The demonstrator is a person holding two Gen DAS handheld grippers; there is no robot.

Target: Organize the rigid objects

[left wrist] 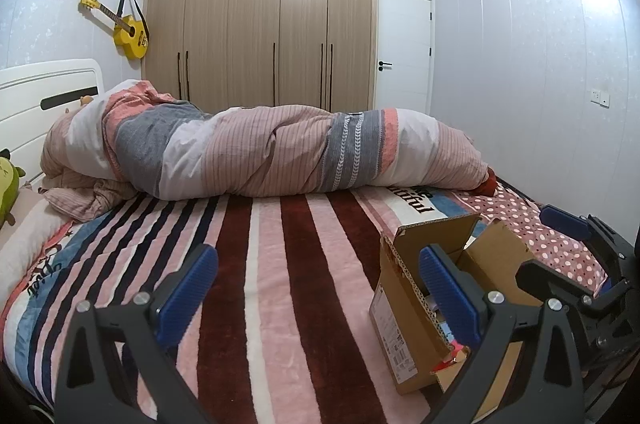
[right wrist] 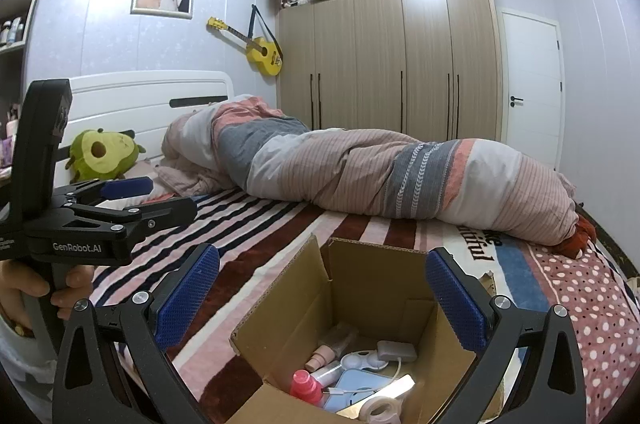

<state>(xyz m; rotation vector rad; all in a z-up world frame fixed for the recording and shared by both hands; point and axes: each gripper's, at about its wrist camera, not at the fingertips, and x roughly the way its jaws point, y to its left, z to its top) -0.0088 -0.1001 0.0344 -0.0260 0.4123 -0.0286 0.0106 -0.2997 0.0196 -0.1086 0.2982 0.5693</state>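
Hovering over the cardboard box point(right wrist: 376, 288), right gripper point(right wrist: 320, 300) spread wide, empty; left gripper point(left wrist: 316, 288) likewise agape, holding nothing, beside the box over the striped blanket point(left wrist: 280, 244). Judged: packing looks near done. Next move calls for finding any stray item, or folding flaps. Box sits near bed's foot-side edge, holding pink bottle point(right wrist: 306, 386), tape roll point(right wrist: 380, 410), white cabled gadget point(right wrist: 396, 350). Rolled duvet point(right wrist: 380, 172) beyond.

Cardboard box point(right wrist: 372, 288) on striped blanket point(left wrist: 256, 264), small bottles point(right wrist: 306, 386) inside; rolled duvet point(left wrist: 260, 152) behind, wardrobe point(left wrist: 264, 20) beyond.
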